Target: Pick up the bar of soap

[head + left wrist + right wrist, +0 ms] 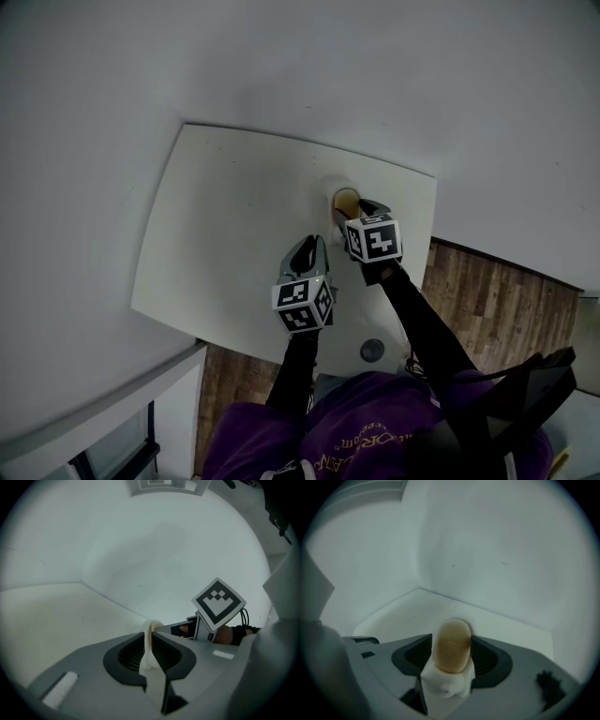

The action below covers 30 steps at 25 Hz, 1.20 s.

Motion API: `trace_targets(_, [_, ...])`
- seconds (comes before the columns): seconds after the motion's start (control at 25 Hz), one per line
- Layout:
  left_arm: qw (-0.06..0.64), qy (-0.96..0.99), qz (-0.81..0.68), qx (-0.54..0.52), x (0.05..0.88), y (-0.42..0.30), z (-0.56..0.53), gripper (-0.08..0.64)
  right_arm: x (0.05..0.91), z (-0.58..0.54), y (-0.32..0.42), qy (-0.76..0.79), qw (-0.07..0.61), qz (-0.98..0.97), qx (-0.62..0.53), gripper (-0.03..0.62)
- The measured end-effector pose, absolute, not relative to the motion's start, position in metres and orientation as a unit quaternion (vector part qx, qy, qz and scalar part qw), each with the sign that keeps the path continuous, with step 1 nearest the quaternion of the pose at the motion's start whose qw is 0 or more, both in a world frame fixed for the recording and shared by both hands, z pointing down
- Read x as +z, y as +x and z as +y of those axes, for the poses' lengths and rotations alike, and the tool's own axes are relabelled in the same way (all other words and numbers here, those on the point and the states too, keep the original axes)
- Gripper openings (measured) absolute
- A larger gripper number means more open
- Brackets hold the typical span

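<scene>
Straddling the bar of soap (452, 651), the right gripper (451, 638) has its jaws spread, pads just beside the tan sides. That shows only in its own view. The head view places the soap toward the far right corner of the white table (216, 234). The left gripper (151, 641) hovers nearby, jaws pressed together with a thin pale sliver between them.
</scene>
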State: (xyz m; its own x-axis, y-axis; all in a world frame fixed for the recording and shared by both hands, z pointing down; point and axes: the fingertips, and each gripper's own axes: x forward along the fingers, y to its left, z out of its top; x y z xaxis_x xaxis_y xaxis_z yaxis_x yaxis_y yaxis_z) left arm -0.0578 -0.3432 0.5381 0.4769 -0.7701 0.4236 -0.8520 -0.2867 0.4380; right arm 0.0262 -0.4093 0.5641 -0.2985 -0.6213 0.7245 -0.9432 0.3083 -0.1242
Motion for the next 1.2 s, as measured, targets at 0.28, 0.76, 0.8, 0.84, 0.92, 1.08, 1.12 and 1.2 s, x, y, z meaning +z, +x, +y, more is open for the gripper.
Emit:
trace_targets(0.28, [0.331,0.800,-0.498,0.054,0.551,-0.067,-0.357,0.052,0.576,-0.412,0.024,0.527,0.341,-0.733,0.261,0.254])
trace_targets(0.76, [0.338,0.803,-0.488,0.050,0.562,-0.065,-0.366,0.052,0.580,-0.420,0.025,0.576,0.374,-0.688,0.233,0.255])
trace_targets(0.8, [0.339,0.803,-0.488,0.050,0.562,-0.065,-0.366,0.052,0.581,-0.420,0.025,0.580,0.373,-0.686,0.233,0.255])
trace_targets(0.84, [0.340,0.802,-0.488,0.049,0.562,-0.065,-0.366,0.052,0.581,-0.420,0.025,0.584,0.371,-0.684,0.232,0.255])
trace_targets(0.92, [0.342,0.800,-0.490,0.046,0.563,-0.067,-0.366,0.052,0.581,-0.421,0.026,0.588,0.365,-0.684,0.232,0.255])
trace_targets(1.08, [0.344,0.799,-0.491,0.050,0.567,-0.070,-0.366,0.052,0.579,-0.421,0.026,0.590,0.349,-0.690,0.233,0.256])
trace_targets(1.12, [0.344,0.799,-0.491,0.050,0.568,-0.070,-0.366,0.052,0.579,-0.420,0.026,0.590,0.346,-0.691,0.232,0.256])
trace_targets(1.2, [0.345,0.799,-0.489,0.050,0.569,-0.070,-0.367,0.052,0.578,-0.420,0.026,0.591,0.343,-0.694,0.227,0.256])
